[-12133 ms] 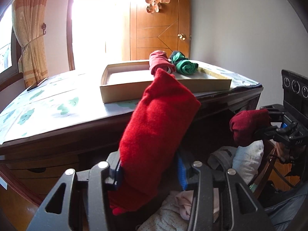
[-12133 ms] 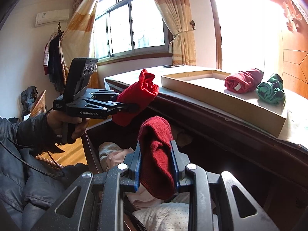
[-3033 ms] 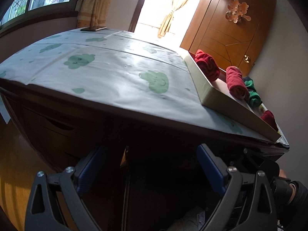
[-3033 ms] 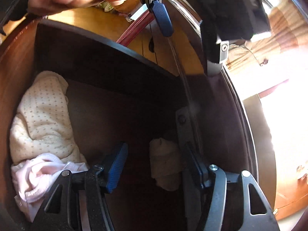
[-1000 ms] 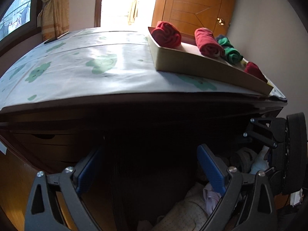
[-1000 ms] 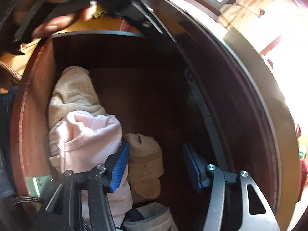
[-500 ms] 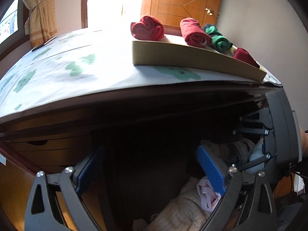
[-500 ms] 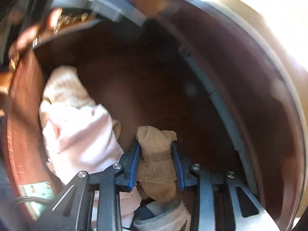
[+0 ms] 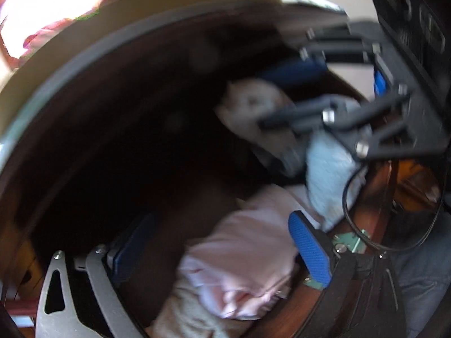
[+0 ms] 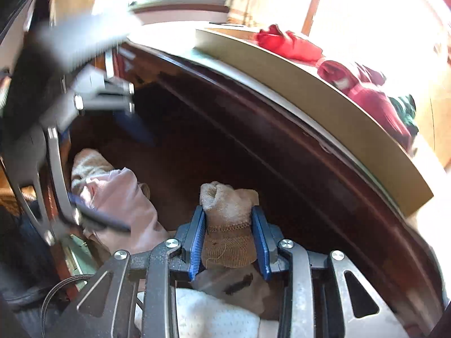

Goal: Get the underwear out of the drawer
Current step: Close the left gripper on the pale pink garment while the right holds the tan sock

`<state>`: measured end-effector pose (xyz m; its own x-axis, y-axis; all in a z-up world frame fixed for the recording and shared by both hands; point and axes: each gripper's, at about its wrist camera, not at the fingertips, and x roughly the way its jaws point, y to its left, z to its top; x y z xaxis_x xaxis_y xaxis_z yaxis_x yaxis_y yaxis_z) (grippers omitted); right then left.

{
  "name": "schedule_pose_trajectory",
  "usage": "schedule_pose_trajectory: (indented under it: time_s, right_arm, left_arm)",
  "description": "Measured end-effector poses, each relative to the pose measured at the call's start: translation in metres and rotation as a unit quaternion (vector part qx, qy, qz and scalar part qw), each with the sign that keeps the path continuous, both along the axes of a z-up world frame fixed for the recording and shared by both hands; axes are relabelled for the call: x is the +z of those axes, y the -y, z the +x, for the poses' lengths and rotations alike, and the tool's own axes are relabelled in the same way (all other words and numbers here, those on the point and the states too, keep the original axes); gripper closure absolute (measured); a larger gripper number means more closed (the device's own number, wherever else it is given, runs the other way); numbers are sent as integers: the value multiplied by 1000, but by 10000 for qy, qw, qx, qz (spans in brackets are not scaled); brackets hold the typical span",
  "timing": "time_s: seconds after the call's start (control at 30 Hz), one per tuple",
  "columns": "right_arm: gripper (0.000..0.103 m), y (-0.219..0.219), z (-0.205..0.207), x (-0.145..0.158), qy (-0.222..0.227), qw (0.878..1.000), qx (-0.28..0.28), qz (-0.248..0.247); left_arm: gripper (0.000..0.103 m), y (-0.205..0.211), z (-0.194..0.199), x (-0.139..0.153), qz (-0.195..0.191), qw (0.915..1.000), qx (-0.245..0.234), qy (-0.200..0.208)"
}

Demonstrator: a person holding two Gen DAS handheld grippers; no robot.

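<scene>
My right gripper (image 10: 229, 235) has just closed on a rolled beige piece of underwear (image 10: 229, 219); the two blue pads press on its sides at the lower middle of the right wrist view, and the roll sticks up past the fingertips. Below the pads, at the bottom edge of that frame, more of the beige cloth hangs over a white dotted piece (image 10: 214, 318).

My left gripper (image 9: 220, 242) stands wide apart with nothing pressed between its pads. Between and beyond its fingers, in the lower middle of the left wrist view, lies a pale pink garment (image 9: 248, 259) on top of a cream dotted one (image 9: 194, 318). I cannot tell whether the pads touch the pink cloth; the frame is blurred.

Both grippers point down into the open dark wooden drawer (image 10: 225, 152). In the left wrist view my right gripper shows at the upper right with the beige roll in it, and a light blue bundle (image 9: 329, 174) sits just below it. In the right wrist view the left gripper is a blur at the left, over the pink garment.

Above the drawer, at the upper right of the right wrist view, a shallow cardboard tray (image 10: 324, 104) on the tabletop holds red rolls (image 10: 287, 43) and a green one (image 10: 406, 109).
</scene>
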<state>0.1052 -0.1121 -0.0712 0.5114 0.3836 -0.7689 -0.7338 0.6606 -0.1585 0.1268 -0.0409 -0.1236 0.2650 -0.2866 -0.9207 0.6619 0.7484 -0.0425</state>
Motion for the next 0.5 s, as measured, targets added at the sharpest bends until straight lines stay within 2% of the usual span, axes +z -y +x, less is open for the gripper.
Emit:
schedule_pose_trajectory:
  time_s: [0.2,0.27,0.33,0.37,0.43,0.5]
  right_arm:
    - [68,33,2,12,-114,9996,-111,218]
    - [68,34,9,13,-159,9995,-99,259]
    - [68,36,7,14,-188,9994,-93,272]
    - [68,37,7,14,-194,9994,-88,287]
    - [68,37,7,13,-262,9991,-68,312]
    - [68,41,5,15,-310,9990,-72,310]
  left_arm:
    - [9,16,13,-22,69,9950,-339,-935]
    - [15,20,17,-30,182,9927,-335,-1147]
    - [19,20,19,-32,82,9908,-318,-1313]
    - [31,16,20,-32,20,9904,-272,-1354]
    - [56,16,23,-38,129,9893,-232,-1436]
    - [70,16,23,-34,28,9903,-347,-1348]
